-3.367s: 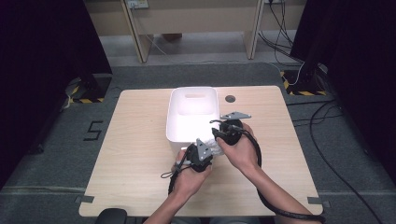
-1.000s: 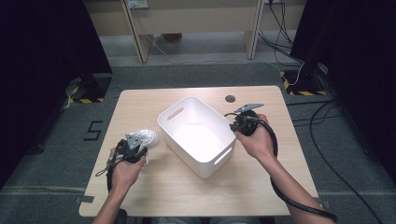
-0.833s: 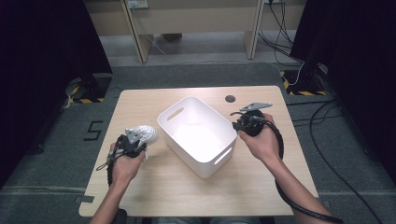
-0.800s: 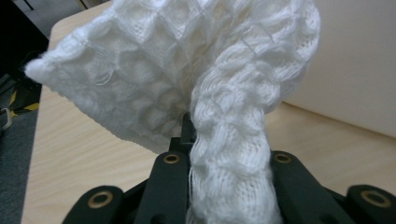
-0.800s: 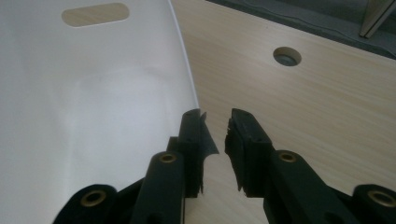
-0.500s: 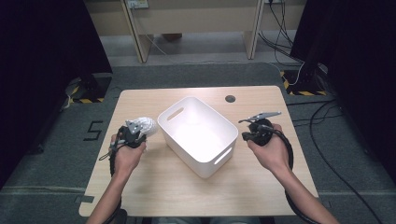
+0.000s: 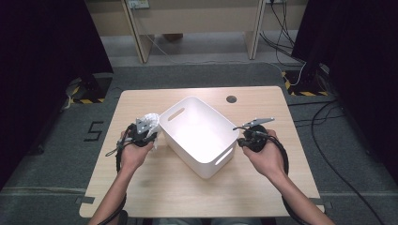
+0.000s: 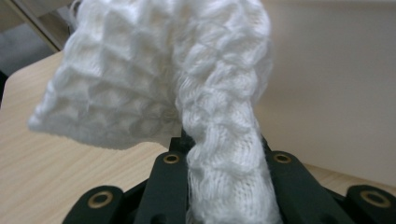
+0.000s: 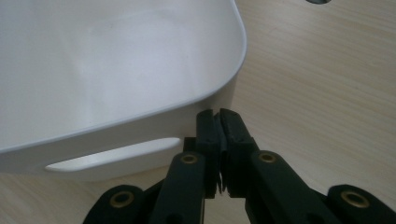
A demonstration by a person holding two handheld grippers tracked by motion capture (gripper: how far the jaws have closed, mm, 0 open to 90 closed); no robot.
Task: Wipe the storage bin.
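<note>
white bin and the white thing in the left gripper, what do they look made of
White bin: probably moulded plastic, smooth with a soft sheen, rounded corners and cut-out handle slots.
White cloth: knitted fabric, likely cotton or yarn, matte, with visible stitch loops and a puckered waffle texture; the left gripper is shut on it.

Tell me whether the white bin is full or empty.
Empty: the high view shows the white bin's bare inside; the knitted cloth is outside.

Bin (image 7: 199, 136) mid-table (image 7: 187, 187) — knit cloth (image 7: 151, 121) just left, right tongs (image 7: 239, 142) just right.
</note>
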